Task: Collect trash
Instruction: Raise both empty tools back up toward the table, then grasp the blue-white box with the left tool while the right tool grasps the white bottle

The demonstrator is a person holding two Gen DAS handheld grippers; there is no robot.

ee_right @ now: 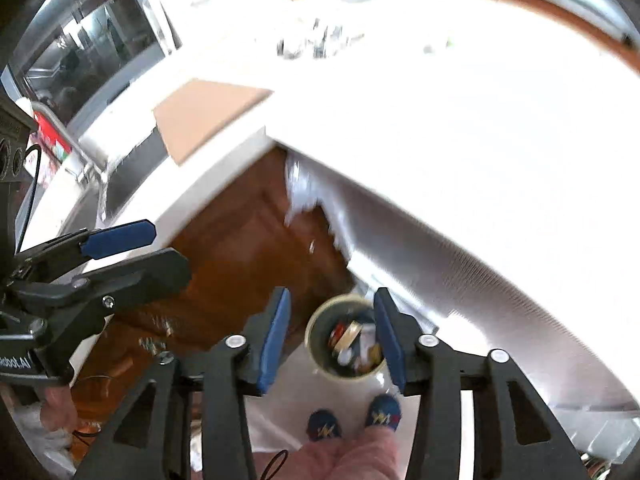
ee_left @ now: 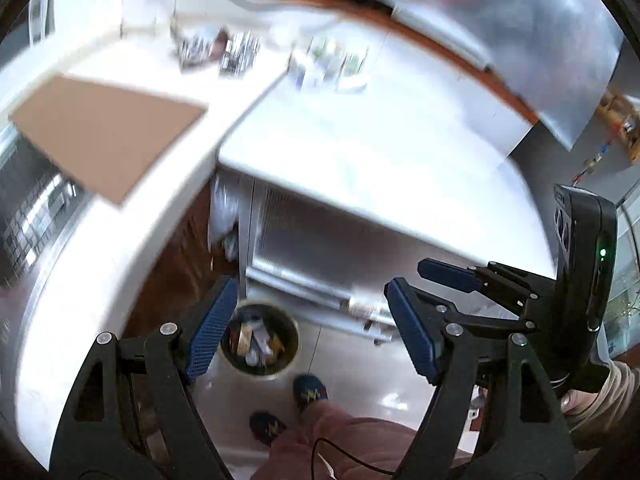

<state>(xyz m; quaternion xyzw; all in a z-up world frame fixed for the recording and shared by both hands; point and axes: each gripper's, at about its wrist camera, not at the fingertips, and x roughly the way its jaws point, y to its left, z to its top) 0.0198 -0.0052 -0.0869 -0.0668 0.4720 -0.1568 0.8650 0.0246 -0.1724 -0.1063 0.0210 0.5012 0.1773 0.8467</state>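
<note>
A round trash bin (ee_left: 260, 342) stands on the floor below me, holding several wrappers and cans; it also shows in the right wrist view (ee_right: 348, 340). My left gripper (ee_left: 308, 328) is open and empty, high above the bin. My right gripper (ee_right: 332, 336) is open and empty, also above the bin. The right gripper shows at the right of the left wrist view (ee_left: 424, 280), and the left gripper at the left of the right wrist view (ee_right: 160, 248). Blurred packets (ee_left: 236, 52) lie on the far countertop.
A white countertop (ee_left: 360, 152) spans the corner, with a brown cardboard sheet (ee_left: 104, 132) on its left part. Brown wood cabinet doors (ee_right: 248, 248) are below. The person's blue slippers (ee_right: 352, 420) stand on the pale floor beside the bin.
</note>
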